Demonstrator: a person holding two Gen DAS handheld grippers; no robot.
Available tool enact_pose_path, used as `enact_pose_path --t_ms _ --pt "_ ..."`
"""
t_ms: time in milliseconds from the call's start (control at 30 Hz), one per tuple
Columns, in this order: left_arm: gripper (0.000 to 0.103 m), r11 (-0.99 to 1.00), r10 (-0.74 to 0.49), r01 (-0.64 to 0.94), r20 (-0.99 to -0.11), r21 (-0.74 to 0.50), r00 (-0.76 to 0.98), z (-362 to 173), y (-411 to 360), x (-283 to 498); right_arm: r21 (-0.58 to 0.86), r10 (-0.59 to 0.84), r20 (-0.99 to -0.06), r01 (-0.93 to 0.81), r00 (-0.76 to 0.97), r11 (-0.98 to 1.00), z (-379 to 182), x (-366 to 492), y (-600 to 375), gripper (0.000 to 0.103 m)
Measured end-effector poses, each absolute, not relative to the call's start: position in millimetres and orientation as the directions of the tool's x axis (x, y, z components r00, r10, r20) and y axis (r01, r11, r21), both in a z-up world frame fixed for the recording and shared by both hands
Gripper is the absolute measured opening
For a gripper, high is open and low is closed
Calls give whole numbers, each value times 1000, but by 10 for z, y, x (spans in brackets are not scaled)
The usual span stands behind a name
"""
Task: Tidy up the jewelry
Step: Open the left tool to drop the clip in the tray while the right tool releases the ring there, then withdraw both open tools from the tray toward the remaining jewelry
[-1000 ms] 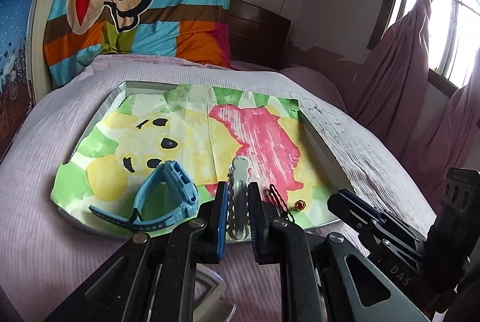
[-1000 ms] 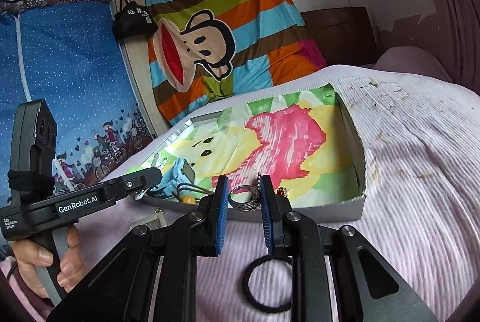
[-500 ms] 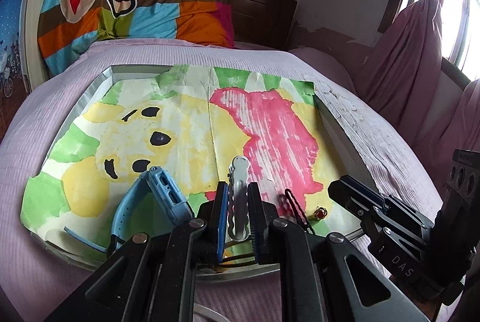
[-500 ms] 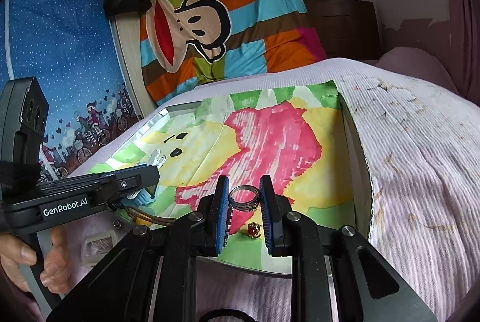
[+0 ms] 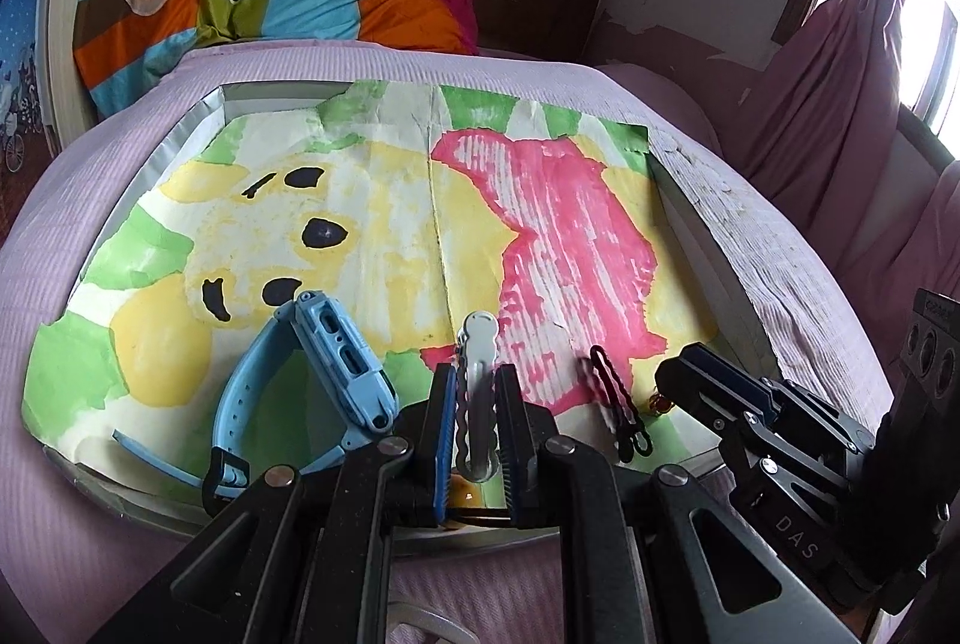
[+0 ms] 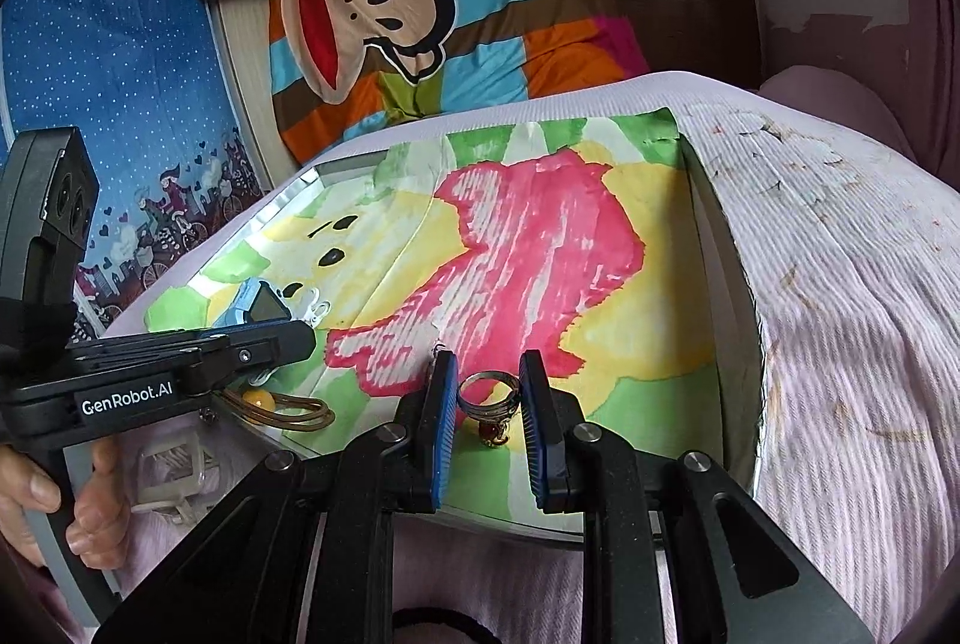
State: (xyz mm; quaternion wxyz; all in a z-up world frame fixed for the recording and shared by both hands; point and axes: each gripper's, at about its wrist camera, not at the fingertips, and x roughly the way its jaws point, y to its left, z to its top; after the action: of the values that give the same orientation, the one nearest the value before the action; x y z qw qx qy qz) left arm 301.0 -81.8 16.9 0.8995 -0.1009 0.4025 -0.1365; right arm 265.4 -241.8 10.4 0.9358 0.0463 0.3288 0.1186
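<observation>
We hold two pieces over the tray [image 5: 180, 152], whose floor is lined with a painted paper. At the bottom centre of the left view, our left gripper [image 5: 474, 422] is clamped on a white hair clip [image 5: 477, 362] that sticks up between its pads. At the bottom centre of the right view, our right gripper [image 6: 489, 398] is closed on a ring [image 6: 487, 395], just above a small red-stone piece [image 6: 492, 434] that lies on the paper. Already in the tray are a blue watch [image 5: 324, 380] at lower left, a black clip [image 5: 618, 404] right of centre, and an amber bead on a cord [image 6: 264, 401] near the front rim. We judge the sorting well under way, with both held pieces not yet set down; a white frame [image 6: 171, 470] lies outside the tray on the bedspread [image 6: 840, 344]. The near strip is crowded, while the upper and middle parts of the paper lie bare. The right wall [image 6: 729, 296] stands close beside the right gripper.
</observation>
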Motion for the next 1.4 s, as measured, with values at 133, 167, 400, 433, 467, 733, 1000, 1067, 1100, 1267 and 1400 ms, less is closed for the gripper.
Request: enact_pose_path --t_ms 133,167,400,433,467,733,1000,1067,1100,1267,1400 --pt "13 939 -334 166 -691 -300 641 165 -812 2989 150 242 -609 -190 755 970 95 2659 -2407 18" --pt "13 939 -334 168 -686 -300 647 174 -806 2972 146 238 -609 -188 757 971 94 2655 -2401 19" --pt "15 943 -320 161 -656 -291 683 252 -792 2885 146 243 -589 -195 771 970 125 2599 -2411 23" --pt "19 943 -317 159 -652 -291 689 262 -786 2874 152 249 -582 -196 774 969 133 2585 -2424 28" --pt "20 943 -317 158 -647 -293 693 272 -779 2864 157 251 -574 -195 780 968 144 2568 -2439 32" --pt "41 954 -275 139 -590 -266 759 415 -700 2658 178 253 -515 -186 819 966 257 2444 -2538 35" --pt "66 954 -244 105 -526 -281 815 508 -480 2365 157 246 -426 -197 871 968 468 2170 -2515 57" --pt "69 955 -237 103 -512 -277 826 520 -430 2278 150 239 -403 -194 884 970 517 2076 -2515 65" --pt "73 956 -233 99 -507 -278 830 523 -405 2232 154 241 -391 -195 888 969 538 2032 -2520 67" --pt "87 957 -200 75 -452 -280 869 553 -278 1982 179 254 -346 -202 903 963 604 1829 -2556 85" --pt "95 964 -174 67 -419 -257 891 591 -234 1816 158 265 -303 -226 916 961 675 1654 -2534 90"
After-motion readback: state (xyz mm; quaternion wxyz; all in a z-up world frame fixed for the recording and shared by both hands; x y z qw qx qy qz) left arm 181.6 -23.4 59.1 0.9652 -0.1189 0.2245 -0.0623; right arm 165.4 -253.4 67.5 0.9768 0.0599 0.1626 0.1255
